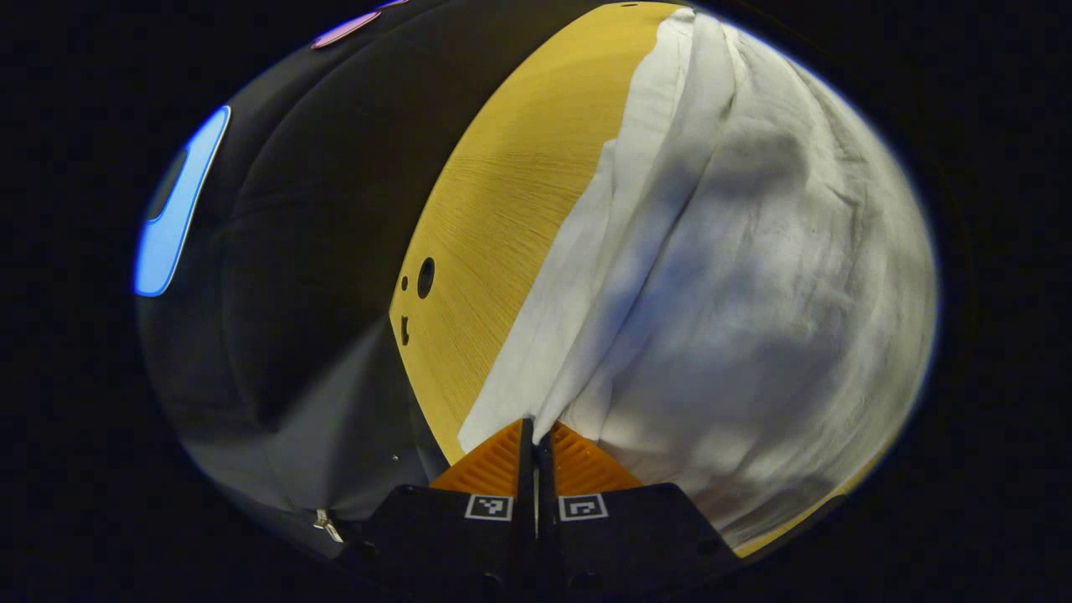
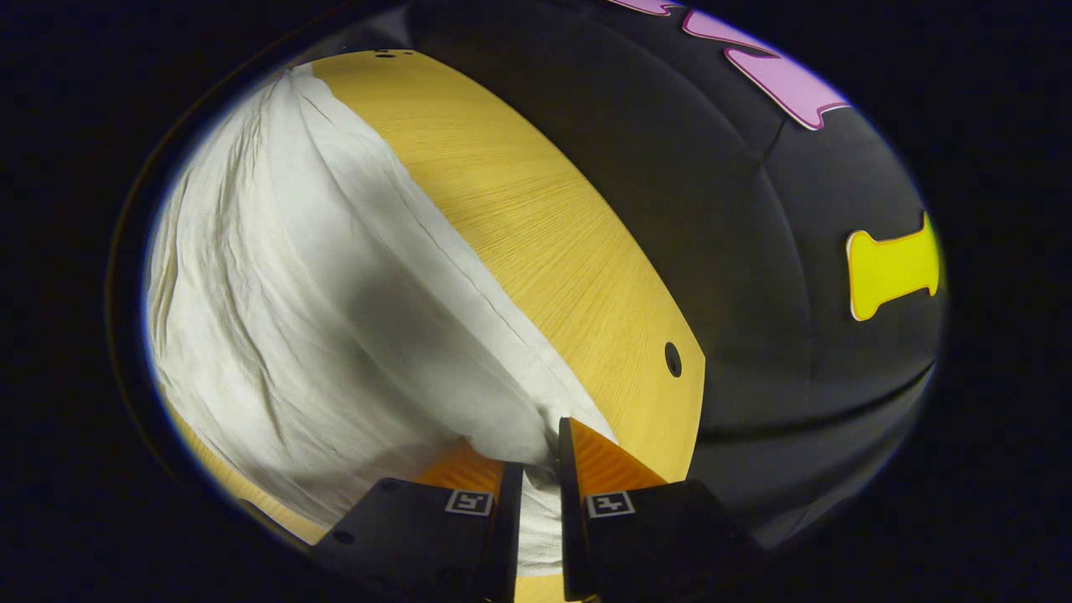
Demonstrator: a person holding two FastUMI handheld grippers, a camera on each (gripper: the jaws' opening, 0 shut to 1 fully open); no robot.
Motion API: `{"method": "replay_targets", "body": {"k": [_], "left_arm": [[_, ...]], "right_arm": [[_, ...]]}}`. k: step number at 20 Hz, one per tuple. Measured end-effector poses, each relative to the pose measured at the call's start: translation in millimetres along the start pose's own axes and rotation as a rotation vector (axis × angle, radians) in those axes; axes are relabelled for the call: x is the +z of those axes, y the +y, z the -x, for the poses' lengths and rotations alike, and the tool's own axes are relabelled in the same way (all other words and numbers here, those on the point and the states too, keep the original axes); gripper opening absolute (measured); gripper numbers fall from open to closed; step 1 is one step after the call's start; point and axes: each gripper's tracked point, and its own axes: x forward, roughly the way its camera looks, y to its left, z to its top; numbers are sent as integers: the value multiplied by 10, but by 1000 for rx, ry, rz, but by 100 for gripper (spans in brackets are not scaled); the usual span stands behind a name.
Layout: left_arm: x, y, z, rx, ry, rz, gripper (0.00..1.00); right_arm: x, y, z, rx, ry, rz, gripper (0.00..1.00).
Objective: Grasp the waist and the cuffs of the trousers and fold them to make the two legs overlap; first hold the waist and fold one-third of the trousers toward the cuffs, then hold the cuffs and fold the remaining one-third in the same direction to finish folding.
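Pinching trousers [image 1: 737, 276] edge on table [image 1: 511, 193] — left gripper [image 1: 536, 440] & right gripper [image 2: 540, 456], jaws clamped on cloth.

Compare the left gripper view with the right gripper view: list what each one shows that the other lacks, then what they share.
Left gripper view alone: the left gripper pinched nearly closed on a cloth edge, and a cluster of holes in the table.

Right gripper view alone: the right gripper with a wider gap between its fingers and cloth bunched in that gap, and one single hole near the table's edge.

Both: the white trousers spread and creased on the wooden table, with the black booth wall behind.
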Motion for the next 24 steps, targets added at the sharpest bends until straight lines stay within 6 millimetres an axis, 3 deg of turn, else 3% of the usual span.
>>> {"method": "replay_targets", "body": {"k": [1, 2, 4, 6, 8, 11, 15, 19, 24], "left_arm": [[27, 10, 28, 19, -7, 0, 6], [53, 69, 29, 52, -10, -8, 7], [80, 138, -4, 87, -20, -14, 32], [84, 215, -24, 114, -27, -30, 51], [68, 310, 0, 138, -29, -51, 69], [78, 476, 1, 169, -58, -56, 97], [126, 643, 236, 220, -106, -34, 96], [122, 750, 523, 248, -147, 35, 96], [-30, 667, 827, 238, -154, 229, 96]], "right_arm": [[0, -40, 14, -21, 1, -2, 28], [2, -93, 21, -44, -4, -4, 40], [8, -212, 36, -85, -14, -14, 67], [-15, -297, 84, -108, -9, -32, 86], [11, -437, 174, -160, -23, -26, 93], [128, -733, 411, -265, -83, -27, 93], [148, -1004, 776, -321, -131, -215, 95], [-56, -847, 1042, -230, -91, -551, 95], [-437, -556, 1128, -169, -5, -897, 95]]}}
